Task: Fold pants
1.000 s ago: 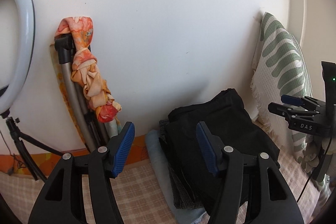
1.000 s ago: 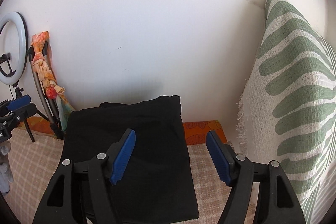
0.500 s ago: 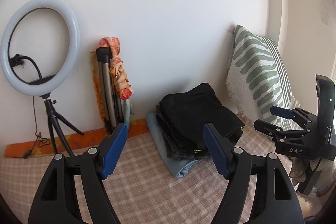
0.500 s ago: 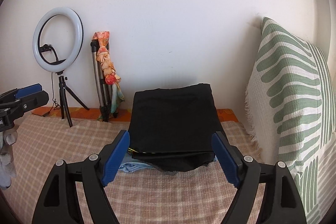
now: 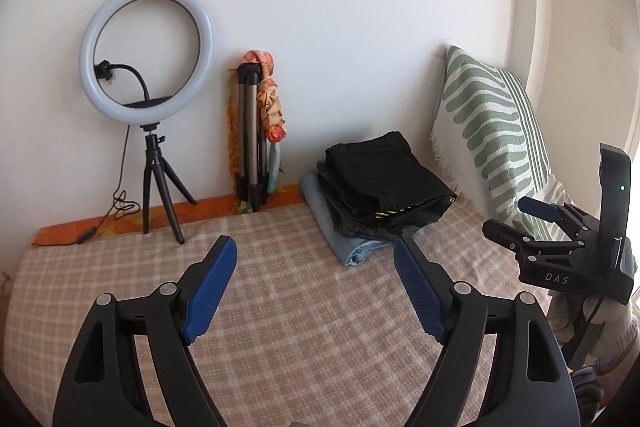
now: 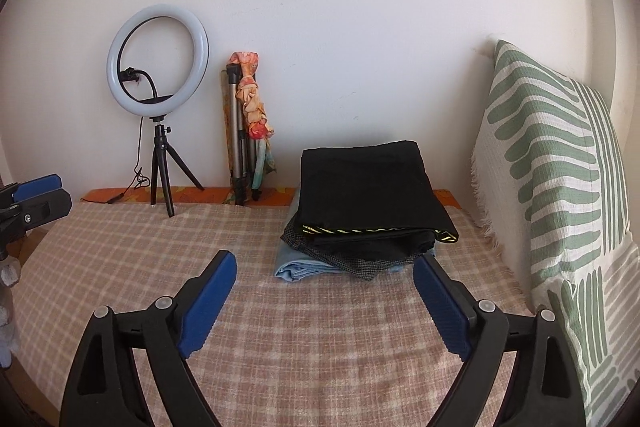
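Folded black pants (image 5: 384, 179) (image 6: 368, 195) lie on top of a stack of folded clothes, with a grey checked piece and a light blue piece (image 6: 298, 267) beneath, near the wall on the checked bed cover (image 5: 304, 323). My left gripper (image 5: 316, 275) is open and empty, well back from the stack. My right gripper (image 6: 324, 287) is open and empty, also back from the stack; it shows at the right of the left wrist view (image 5: 516, 219). The left gripper's tip shows at the left edge of the right wrist view (image 6: 36, 191).
A ring light on a small tripod (image 5: 148, 99) (image 6: 158, 83) stands at the back left. A folded tripod with an orange scarf (image 5: 260, 131) (image 6: 248, 123) leans on the wall. A green-and-white pillow (image 5: 492, 143) (image 6: 560, 187) stands at the right.
Both grippers have pulled back from the stack of folded clothes, which now looks smaller and farther away. More of the bed, the ring light and the pillow has come into view.
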Available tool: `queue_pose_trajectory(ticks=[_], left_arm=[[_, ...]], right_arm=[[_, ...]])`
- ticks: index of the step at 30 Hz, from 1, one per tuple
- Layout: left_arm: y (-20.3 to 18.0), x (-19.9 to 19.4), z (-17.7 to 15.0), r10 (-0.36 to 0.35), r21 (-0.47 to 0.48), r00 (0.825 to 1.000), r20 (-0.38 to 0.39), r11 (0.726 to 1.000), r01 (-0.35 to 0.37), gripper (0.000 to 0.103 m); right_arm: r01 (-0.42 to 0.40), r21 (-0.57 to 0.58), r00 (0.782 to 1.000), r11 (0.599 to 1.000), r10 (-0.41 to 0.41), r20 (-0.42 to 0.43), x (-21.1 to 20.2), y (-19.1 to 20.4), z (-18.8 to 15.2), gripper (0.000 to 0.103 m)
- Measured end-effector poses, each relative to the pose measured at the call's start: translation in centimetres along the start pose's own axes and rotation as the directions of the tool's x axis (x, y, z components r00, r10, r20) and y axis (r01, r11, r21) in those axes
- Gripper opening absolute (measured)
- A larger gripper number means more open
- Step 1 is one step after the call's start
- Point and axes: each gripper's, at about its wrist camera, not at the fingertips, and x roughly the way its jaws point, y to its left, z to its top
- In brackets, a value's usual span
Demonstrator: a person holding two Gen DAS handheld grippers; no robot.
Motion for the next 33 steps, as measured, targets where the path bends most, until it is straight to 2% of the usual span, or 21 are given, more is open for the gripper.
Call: queue_pose_trajectory(ticks=[12, 21, 33], left_arm=[[1.8, -1.6, -5.3, 0.081, -0.022, 0.996, -0.026, 0.996, -0.082, 0.081], [3.5, -1.4, -6.9, 0.105, -0.066, 0.994, -0.03, 0.992, -0.107, 0.081], [3.3, -0.7, -8.9, 0.127, -0.023, 0.989, -0.074, 0.991, -0.129, 0.081]], right_arm=[[-0.012, 0.013, 1.0, 1.0, 0.012, 0.004, 0.5, 3.0, -3.2, 0.093], [-0.005, 0.009, 1.0, 1.0, 0.005, -0.007, 2.1, 4.5, -5.2, 0.093], [-0.008, 0.019, 1.0, 1.0, 0.009, -0.026, 3.1, 4.8, -6.3, 0.093]])
